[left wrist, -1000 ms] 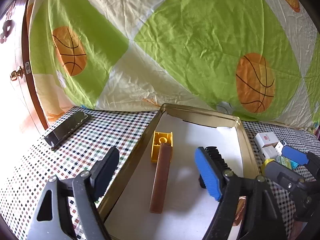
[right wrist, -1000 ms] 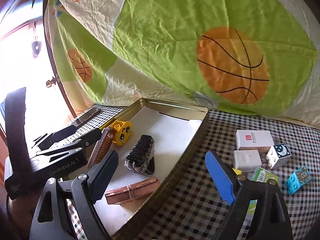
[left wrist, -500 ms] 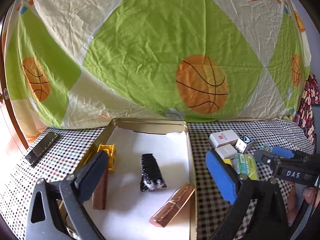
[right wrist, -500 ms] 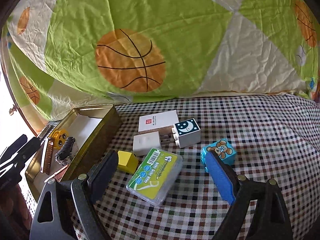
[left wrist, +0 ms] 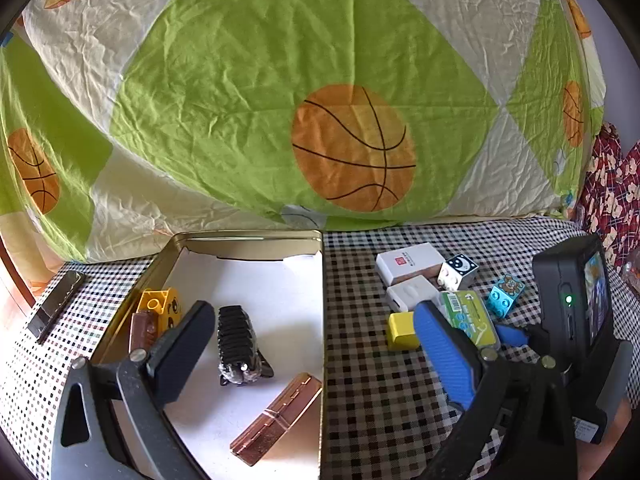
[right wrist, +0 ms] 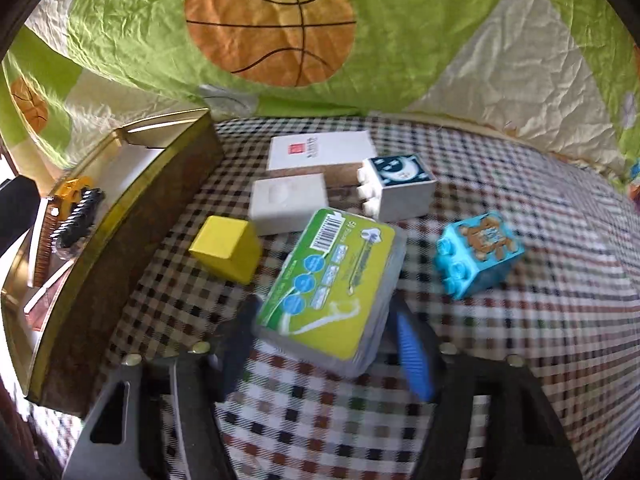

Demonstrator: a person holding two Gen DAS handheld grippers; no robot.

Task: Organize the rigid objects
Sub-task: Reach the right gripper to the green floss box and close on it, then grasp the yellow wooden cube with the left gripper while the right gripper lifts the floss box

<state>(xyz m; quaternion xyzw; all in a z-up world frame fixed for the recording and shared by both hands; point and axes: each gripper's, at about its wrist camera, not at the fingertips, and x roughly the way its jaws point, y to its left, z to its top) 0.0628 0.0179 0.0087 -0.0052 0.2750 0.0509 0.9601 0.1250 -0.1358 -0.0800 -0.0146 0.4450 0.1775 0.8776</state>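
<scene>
A gold tin (left wrist: 248, 240) holds a yellow brick (left wrist: 158, 304), a brown bar (left wrist: 140, 330), a black ribbed piece (left wrist: 236, 340) and a copper hinge (left wrist: 276, 416). My left gripper (left wrist: 312, 316) hangs open and empty over the tin's right rim. On the checked cloth lies a green-labelled plastic box (right wrist: 332, 280). My right gripper (right wrist: 324, 332) is low over its near end, with its jaws closing on either side. A thin gap still shows at the blue pad (right wrist: 412, 356). The box rests flat.
Near the green box lie a yellow cube (right wrist: 226, 246), a blue bear brick (right wrist: 478, 254), a moon block (right wrist: 400, 184), a white carton (right wrist: 320, 152) and a small white box (right wrist: 290, 202). A dark bar (left wrist: 56, 304) lies left of the tin. A basketball-print sheet hangs behind.
My left gripper swung right from over the tin toward its right rim, and its jaws widened. My right gripper dropped onto the green box, and its jaws narrowed around it.
</scene>
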